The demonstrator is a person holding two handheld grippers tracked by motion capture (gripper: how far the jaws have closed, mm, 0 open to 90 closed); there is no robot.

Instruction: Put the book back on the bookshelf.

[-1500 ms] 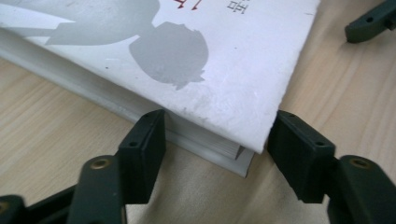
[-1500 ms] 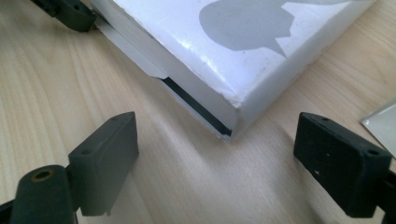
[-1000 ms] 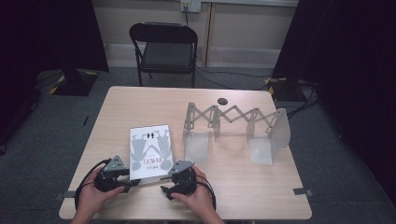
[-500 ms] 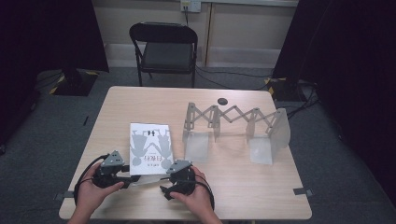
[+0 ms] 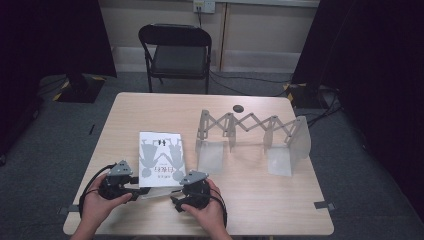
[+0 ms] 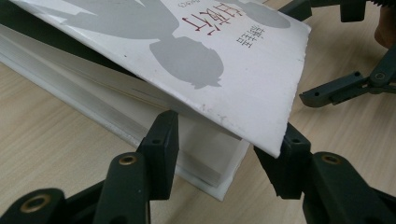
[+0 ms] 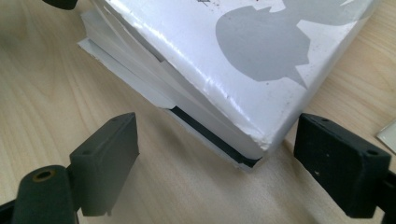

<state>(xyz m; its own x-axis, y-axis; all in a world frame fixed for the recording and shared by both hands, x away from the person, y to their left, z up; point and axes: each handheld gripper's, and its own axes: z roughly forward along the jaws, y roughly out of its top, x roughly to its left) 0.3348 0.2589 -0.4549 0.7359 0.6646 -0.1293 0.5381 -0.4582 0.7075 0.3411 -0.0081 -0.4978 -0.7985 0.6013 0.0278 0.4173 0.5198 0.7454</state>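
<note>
Near edge of the bench (image 5: 300, 210): the white book (image 5: 160, 159) lies flat, long axis running near to far. Left gripper (image 6: 224, 158), just closing, has fingers straddling its near-left corner under the lifted cover; right gripper (image 7: 215, 158), fingers spread, frames the near-right corner.

**Inspector:** What sort of premises is this?

**Operator:** A recording room or lab, I judge, not a home. I sit at a plain pale wooden table (image 5: 150, 107) standing alone on grey carpet (image 5: 45, 145).

**Inspector:** Grounds for that?

**Operator:** Black curtains (image 5: 55, 35) hang at both sides. Tape marks (image 5: 322, 205) sit on the floor beside the table. Cables (image 5: 240, 80) trail across the carpet from a wall socket (image 5: 203, 6). A stand base with yellow-black hazard tape (image 5: 75, 86) rests at the left.

**Inspector:** Furnishings?

**Operator:** One black folding chair (image 5: 175, 50) opposite me, against a bare beige wall (image 5: 260, 35). Nothing domestic.
</note>
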